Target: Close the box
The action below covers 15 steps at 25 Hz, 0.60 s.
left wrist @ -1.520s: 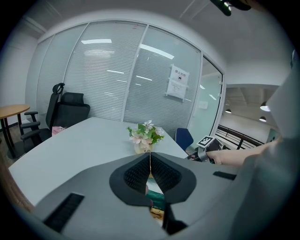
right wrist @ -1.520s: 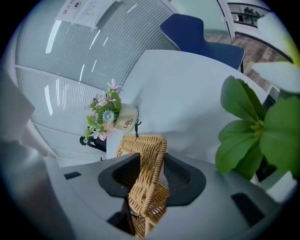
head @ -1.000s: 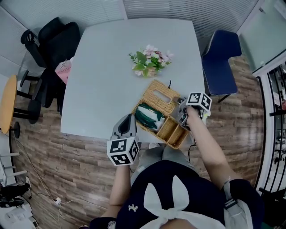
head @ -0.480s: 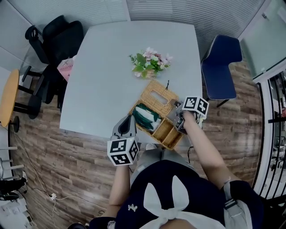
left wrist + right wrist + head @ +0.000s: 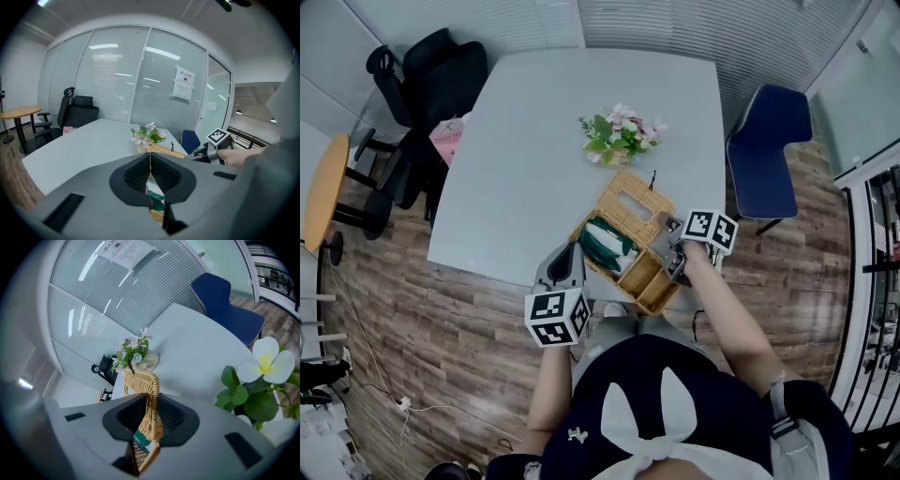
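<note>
My left gripper (image 5: 565, 253) hovers over the near edge of the desk (image 5: 534, 141), jaws together and empty. My right gripper (image 5: 676, 248), arm extended, is closing its jaws around the wall of the wicker box (image 5: 143, 385), not yet clamped.

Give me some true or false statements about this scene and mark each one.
1. The box has its lid open. True.
2. The flowers lie inside the box. False: they stand on the table beyond it.
3. The left hand-held gripper has its jaws together, empty. True.
4. The blue chair stands at the table's left. False: at its right.
5. The lid stands between the jaws of the right hand-held gripper. True; they are closing.
</note>
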Tool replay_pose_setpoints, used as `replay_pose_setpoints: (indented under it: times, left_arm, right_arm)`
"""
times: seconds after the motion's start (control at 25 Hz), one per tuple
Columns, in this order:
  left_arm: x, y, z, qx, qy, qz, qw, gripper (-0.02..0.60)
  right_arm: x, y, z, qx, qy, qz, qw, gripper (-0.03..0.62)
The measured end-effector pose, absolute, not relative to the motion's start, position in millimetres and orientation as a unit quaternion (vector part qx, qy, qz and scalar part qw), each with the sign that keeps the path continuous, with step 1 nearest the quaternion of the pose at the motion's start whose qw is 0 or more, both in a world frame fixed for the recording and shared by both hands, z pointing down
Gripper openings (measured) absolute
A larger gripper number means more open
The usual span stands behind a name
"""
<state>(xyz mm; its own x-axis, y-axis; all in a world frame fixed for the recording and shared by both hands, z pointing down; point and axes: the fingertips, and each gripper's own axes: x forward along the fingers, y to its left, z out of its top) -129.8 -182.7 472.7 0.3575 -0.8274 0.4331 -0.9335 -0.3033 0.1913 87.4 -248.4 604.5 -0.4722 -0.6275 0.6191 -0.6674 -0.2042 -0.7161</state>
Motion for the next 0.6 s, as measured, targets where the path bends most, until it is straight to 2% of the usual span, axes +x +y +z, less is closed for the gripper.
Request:
replay_pose_setpoints:
  times: [0.6]
  left_arm:
    - [-126, -168, 465, 0.79, -0.564, 0.13, 0.201, 0.025]
  right_arm:
    - [78, -241, 581, 0.484, -0.707, 0.513, 0.041, 0.069]
